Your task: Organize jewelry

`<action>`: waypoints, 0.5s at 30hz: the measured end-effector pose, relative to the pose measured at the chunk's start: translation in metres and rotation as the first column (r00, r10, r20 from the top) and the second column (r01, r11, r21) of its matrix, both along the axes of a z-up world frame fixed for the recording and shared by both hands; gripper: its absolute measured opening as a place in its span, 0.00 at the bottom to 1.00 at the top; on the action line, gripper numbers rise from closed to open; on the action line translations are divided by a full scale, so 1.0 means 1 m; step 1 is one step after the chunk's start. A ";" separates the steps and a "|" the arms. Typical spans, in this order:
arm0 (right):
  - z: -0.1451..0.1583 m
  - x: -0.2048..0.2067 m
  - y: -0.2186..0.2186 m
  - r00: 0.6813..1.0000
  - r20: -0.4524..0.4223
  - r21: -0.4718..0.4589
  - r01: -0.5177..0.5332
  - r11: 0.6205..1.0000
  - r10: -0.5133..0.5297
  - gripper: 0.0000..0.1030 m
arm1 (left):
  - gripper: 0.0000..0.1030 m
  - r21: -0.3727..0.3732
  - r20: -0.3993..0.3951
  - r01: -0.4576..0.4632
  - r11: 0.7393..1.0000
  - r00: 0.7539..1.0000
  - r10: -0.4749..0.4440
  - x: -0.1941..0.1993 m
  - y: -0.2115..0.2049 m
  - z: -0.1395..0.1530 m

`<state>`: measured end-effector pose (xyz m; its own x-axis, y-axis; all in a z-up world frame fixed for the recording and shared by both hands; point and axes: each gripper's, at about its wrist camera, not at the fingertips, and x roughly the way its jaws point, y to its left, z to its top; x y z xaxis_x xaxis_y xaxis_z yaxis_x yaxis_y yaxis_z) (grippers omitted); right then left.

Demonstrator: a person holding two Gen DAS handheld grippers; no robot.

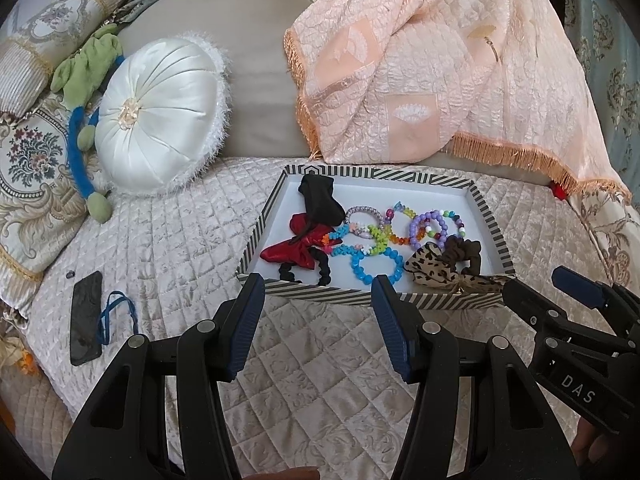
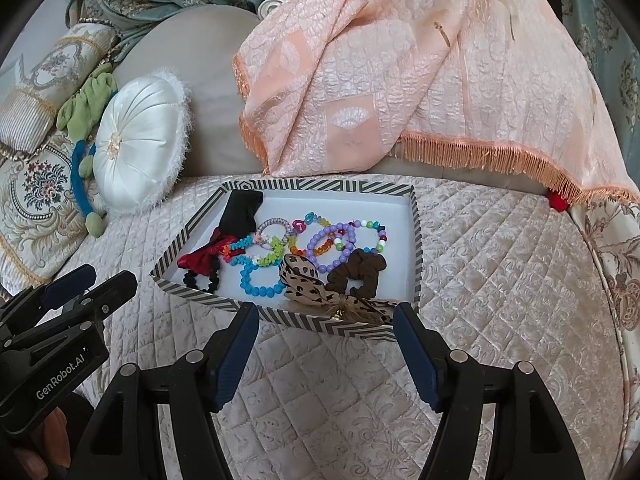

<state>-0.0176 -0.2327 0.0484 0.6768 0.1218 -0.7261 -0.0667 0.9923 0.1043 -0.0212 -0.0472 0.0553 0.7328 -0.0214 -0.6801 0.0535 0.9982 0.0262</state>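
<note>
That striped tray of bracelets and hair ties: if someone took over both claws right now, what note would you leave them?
Left claw: open, empty, near the tray's front edge.
Right claw: open, empty, also at the front edge.
Striped tray sits on the quilted bed; bead bracelets such as the blue bracelet, scrunchies and bows lie jumbled together in it, overlapping.
Done: nothing sorted, as far as I can see.
Left: everything.

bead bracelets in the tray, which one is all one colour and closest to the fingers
The blue bracelet, a ring of plain turquoise beads at the tray's near edge. The purple bracelet lies farther back, and the others mix colours.
</note>
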 end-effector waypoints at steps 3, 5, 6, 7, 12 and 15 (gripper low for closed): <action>-0.001 0.001 0.000 1.000 -0.003 0.000 -0.002 1.000 0.002 0.65 | 0.54 -0.002 -0.002 -0.001 1.000 1.000 0.001 0.001 0.001 -0.001; -0.002 0.002 0.000 1.000 -0.005 0.000 -0.003 1.000 0.003 0.65 | 0.54 0.000 -0.002 0.001 1.000 1.000 -0.001 0.001 0.000 -0.001; -0.002 0.002 0.000 1.000 -0.006 0.000 -0.004 1.000 0.004 0.65 | 0.54 0.000 -0.003 0.001 1.000 1.000 -0.001 0.002 0.000 -0.001; -0.003 0.003 0.000 1.000 -0.008 -0.001 -0.005 1.000 0.005 0.65 | 0.54 0.000 -0.003 0.002 1.000 1.000 -0.002 0.002 0.001 -0.001; -0.005 0.003 -0.001 1.000 -0.013 0.001 -0.006 1.000 0.006 0.66 | 0.54 0.006 0.001 0.011 1.000 1.000 -0.011 0.004 -0.001 -0.004; -0.008 0.004 -0.002 1.000 -0.019 0.004 -0.004 1.000 0.004 0.66 | 0.54 0.001 0.001 0.016 1.000 1.000 -0.016 0.005 -0.002 -0.006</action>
<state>-0.0136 -0.2350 0.0403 0.6623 0.1277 -0.7383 -0.0687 0.9916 0.1099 -0.0162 -0.0488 0.0493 0.7332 -0.0322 -0.6793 0.0695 0.9972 0.0278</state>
